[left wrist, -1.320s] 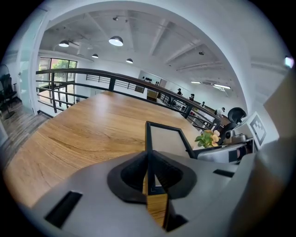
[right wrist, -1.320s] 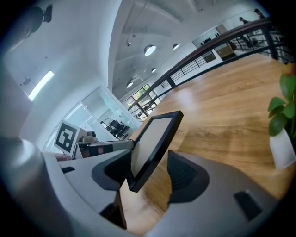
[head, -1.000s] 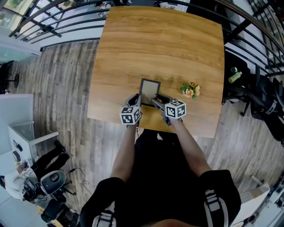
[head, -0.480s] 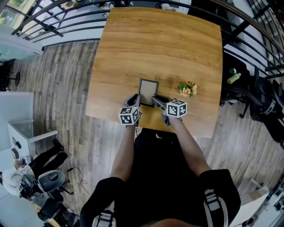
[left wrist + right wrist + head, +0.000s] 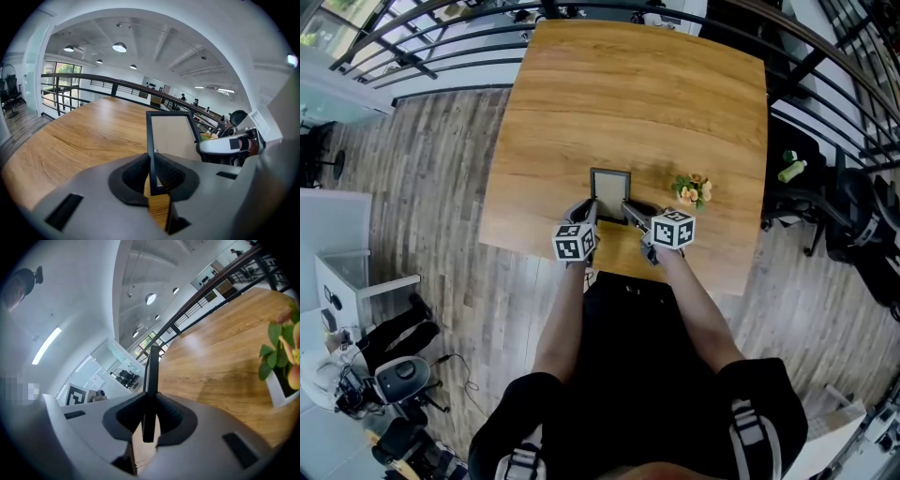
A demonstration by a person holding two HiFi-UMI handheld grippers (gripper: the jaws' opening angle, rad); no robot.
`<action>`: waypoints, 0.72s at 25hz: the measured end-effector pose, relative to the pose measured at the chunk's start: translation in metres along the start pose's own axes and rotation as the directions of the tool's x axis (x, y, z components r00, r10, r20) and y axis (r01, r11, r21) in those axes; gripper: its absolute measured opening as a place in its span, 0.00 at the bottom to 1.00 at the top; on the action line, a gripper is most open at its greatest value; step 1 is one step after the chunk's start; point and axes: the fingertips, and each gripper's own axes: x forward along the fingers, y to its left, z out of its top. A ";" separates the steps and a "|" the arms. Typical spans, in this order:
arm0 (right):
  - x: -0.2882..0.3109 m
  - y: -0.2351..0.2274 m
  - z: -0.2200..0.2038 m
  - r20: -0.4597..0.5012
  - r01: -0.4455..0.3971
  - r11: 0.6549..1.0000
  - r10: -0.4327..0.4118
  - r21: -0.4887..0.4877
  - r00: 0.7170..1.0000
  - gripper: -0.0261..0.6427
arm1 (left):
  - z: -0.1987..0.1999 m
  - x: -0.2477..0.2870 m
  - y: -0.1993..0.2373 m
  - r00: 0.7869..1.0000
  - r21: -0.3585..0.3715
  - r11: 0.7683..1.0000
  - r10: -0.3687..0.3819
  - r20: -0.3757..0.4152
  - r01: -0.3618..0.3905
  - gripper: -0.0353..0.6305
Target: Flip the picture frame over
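A small black picture frame [image 5: 609, 192] with a beige panel is near the front edge of the wooden table [image 5: 637, 94], held between both grippers. My left gripper [image 5: 592, 212] is shut on its left edge; in the left gripper view the frame [image 5: 171, 136] stands up from the pads [image 5: 136, 176]. My right gripper [image 5: 627, 208] has just been closing and its jaws now pinch the frame's right edge, seen edge-on as a dark bar [image 5: 151, 376] in the right gripper view. The frame's near end is raised off the table.
A small pot of orange flowers [image 5: 691, 190] stands on the table just right of the frame, close to the right gripper [image 5: 283, 357]. A dark railing [image 5: 441, 47] runs behind the table. Chairs and gear sit on the floor at right [image 5: 844, 216].
The right gripper's jaws have closed onto the frame's right edge and that hand has risen slightly. The left gripper has kept its hold in place.
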 end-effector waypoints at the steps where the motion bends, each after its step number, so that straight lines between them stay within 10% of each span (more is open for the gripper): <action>1: 0.000 0.001 0.000 0.000 0.002 1.000 -0.002 -0.010 1.000 0.14 | -0.001 0.000 0.000 1.000 -0.001 1.000 0.002 -0.004 -0.002 0.14; 12: 0.005 0.012 0.006 -0.004 0.041 0.980 -0.043 -0.197 0.999 0.14 | 0.008 -0.010 0.000 1.000 -0.071 0.997 -0.015 0.028 0.017 0.14; 18: 0.007 0.014 0.001 -0.065 0.105 0.881 -0.152 -0.462 0.986 0.14 | 0.017 -0.010 -0.014 0.994 -0.171 0.982 -0.073 0.078 0.085 0.16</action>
